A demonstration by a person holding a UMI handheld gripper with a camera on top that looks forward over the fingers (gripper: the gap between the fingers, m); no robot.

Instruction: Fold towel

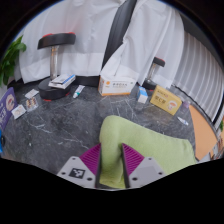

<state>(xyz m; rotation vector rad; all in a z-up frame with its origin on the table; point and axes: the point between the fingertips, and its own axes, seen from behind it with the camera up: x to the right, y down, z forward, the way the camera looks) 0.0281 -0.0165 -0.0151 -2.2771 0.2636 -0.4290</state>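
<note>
We see the gripper (pixel 112 165) clenched on the green towel (pixel 140 148), both fingers pressing a bunched fold. The towel's length runs ahead and right of the fingers over the tabletop (pixel 60 125).

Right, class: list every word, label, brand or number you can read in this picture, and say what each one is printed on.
None can be read.
Yellow box: print on its front, too blurred.
White box: orange marking, too small.
Packets at the table's far side: print illegible.
The green towel, pinched in the gripper, carries no text.
</note>
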